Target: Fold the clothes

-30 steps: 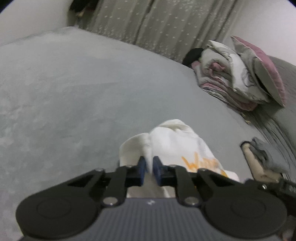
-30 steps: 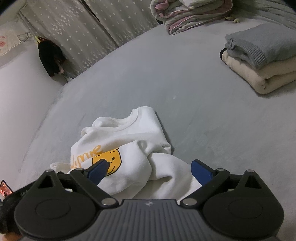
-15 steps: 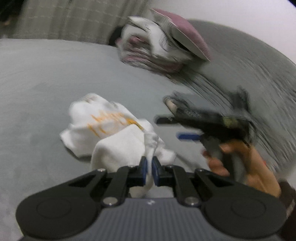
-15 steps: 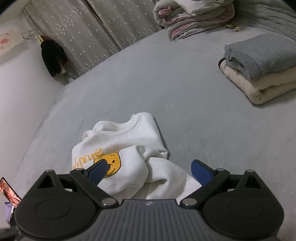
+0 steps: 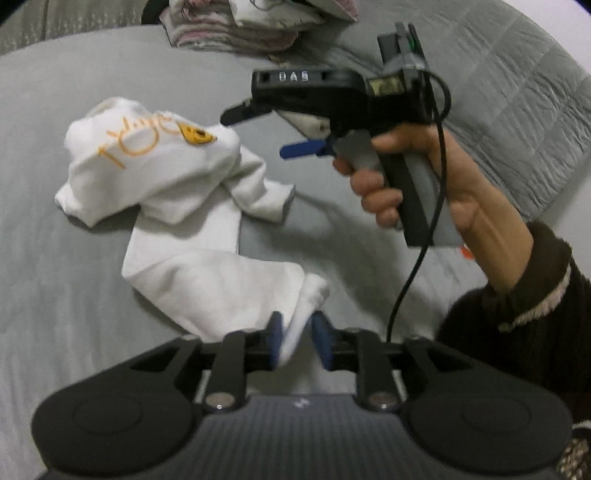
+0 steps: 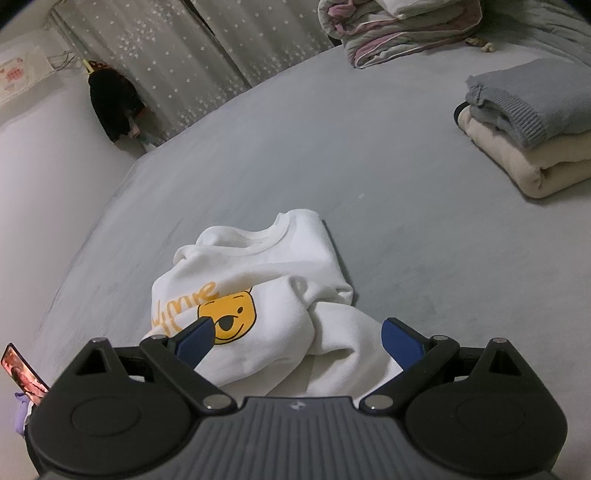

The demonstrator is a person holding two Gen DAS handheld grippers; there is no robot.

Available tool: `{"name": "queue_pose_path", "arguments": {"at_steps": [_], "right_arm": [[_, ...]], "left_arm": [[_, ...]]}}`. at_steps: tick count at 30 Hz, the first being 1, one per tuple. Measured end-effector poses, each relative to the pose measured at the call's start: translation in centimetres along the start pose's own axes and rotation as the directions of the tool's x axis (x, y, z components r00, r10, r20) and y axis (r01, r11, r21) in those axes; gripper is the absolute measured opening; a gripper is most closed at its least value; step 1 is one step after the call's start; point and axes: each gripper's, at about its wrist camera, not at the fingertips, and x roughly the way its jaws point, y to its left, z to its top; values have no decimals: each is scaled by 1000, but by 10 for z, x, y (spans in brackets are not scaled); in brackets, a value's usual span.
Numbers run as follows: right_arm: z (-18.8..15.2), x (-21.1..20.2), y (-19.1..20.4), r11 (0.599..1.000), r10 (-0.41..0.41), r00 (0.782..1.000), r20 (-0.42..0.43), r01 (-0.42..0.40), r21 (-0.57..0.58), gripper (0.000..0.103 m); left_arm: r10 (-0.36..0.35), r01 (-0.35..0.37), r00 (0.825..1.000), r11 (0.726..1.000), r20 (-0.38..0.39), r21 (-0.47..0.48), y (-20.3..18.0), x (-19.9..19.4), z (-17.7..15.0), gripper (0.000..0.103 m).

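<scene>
Your left gripper [image 5: 297, 341] jaws have just been opening around a sleeve of the white sweatshirt [image 6: 258, 295] crumpled on the grey bed [image 6: 369, 147]. Your right gripper [image 6: 297, 338] hovers above it, jaws released. 2 folded garments [image 6: 528, 125] and stacked bedding [image 6: 399, 29] lie well apart.

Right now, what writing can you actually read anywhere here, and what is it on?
"DAS": white letters on the black right hand-held gripper, seen from the left wrist.
Orange script beside the yellow bear face on the crumpled white sweatshirt: partly folded under, ends in "e", otherwise not surely readable.
Pale wall poster: too small to read.
</scene>
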Motion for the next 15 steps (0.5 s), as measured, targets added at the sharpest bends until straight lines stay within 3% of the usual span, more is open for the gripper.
{"name": "queue_pose_path", "arguments": {"at_steps": [4,6,10,15], "right_arm": [[-1,6,-1,1000,14,1000,-15,-14,11,98],[-2,10,-3,999,28,999,-24,-27,24,98],[-2,19,-4,998,50,998,-34,-48,46,92],[-3,25,-6,998,39,999,-31,-38,48,70]], "left_arm": [[-17,17,1000,1000,-2,-10,6,-6,-2,62],[-27,27,1000,999,6,-19,10,-10,0,79],[-9,11,1000,999,26,-53,21,-11,7,86],[48,-42,998,989,36,-138,43,-7,14,91]]}}
